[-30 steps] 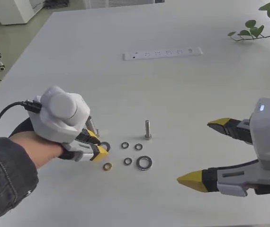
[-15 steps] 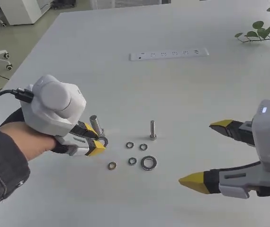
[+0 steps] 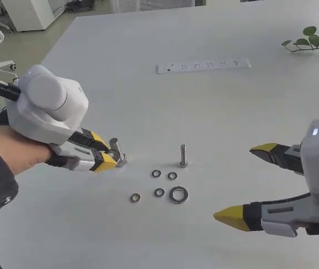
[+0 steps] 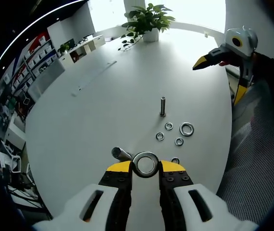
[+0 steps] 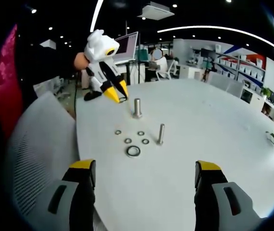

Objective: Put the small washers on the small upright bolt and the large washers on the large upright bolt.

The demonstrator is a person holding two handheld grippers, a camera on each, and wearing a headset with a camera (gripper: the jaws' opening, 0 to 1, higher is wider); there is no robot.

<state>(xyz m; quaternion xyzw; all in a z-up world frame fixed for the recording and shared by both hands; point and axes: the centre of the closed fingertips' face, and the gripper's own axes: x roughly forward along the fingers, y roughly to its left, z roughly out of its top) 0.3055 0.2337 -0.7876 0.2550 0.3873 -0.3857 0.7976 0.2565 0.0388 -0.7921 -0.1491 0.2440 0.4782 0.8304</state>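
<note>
Holding a big washer (image 4: 145, 154) tight in its jaws, the left gripper (image 4: 145, 171) is just beside the top of the big bolt (image 4: 121, 154), near the edge of the desk (image 3: 215, 112) by the person. Four small washers (image 3: 156, 174) and a second big washer (image 3: 178, 195) lie flat by the small bolt (image 3: 183, 156). The right gripper (image 3: 244, 182) has its jaws wide apart, holding nothing.
</note>
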